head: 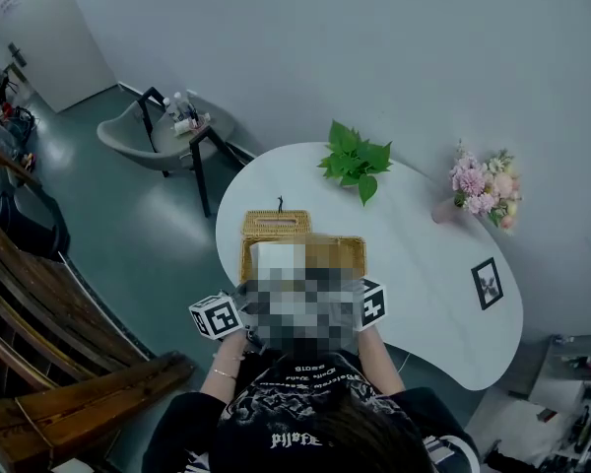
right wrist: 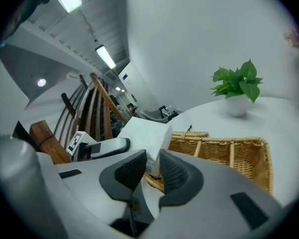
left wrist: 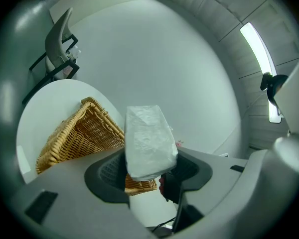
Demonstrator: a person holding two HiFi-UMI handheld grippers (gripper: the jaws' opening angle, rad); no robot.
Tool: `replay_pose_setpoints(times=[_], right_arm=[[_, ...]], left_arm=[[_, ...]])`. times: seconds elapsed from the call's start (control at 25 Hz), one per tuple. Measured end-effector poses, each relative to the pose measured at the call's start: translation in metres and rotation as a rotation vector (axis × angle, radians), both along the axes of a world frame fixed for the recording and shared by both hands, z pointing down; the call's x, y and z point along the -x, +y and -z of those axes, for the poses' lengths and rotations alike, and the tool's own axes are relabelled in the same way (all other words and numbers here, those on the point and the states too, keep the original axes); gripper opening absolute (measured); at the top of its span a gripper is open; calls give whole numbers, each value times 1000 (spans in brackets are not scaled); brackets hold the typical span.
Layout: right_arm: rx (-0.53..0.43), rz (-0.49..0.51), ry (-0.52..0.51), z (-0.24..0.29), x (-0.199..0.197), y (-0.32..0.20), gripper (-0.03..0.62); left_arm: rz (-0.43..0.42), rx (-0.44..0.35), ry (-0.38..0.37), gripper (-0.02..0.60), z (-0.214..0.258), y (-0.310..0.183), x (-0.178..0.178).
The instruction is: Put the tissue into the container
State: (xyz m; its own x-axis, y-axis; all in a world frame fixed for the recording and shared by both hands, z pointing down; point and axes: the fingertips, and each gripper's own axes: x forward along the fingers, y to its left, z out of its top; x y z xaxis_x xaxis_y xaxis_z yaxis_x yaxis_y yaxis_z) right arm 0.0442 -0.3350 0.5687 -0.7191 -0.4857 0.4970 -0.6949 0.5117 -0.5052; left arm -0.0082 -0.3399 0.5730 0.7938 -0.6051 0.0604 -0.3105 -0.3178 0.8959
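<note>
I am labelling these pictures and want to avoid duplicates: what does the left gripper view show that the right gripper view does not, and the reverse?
Only the left gripper view: the jaws of the left gripper closed across the tissue pack, whose crinkled plastic wrap shows. Only the right gripper view: the green plant, wooden furniture, the inner dividers of the wicker basket, and the pack's end between the jaws of the right gripper. Both: the pack, the basket and the white table.
</note>
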Motion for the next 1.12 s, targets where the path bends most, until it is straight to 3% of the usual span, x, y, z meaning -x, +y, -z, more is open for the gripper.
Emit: replay_pose_setpoints(times=[0.12,0.2,0.4,0.72,0.96,1.12], right_arm=[[54,-5,-105,3,3,4,75],[40,-13,-103,6,5,0,63],[-21,-77,-15,2,-1,-8,44],[-74,-124,-36,13,-2,-8,38],[-91,-138,-52,18,3,-6,38],[-109,-165,-60,22,4,-6,37]], left_arm=[[-1,0,63,253,1,3,2],[5,-4,68,253,2,1,5],[35,-21,-48,253,2,-7,0],[169,-130,-170,265,10,-12,10],[275,-299,-386,278,18,-9,23],[292,-287,-364,278,20,-7,27]])
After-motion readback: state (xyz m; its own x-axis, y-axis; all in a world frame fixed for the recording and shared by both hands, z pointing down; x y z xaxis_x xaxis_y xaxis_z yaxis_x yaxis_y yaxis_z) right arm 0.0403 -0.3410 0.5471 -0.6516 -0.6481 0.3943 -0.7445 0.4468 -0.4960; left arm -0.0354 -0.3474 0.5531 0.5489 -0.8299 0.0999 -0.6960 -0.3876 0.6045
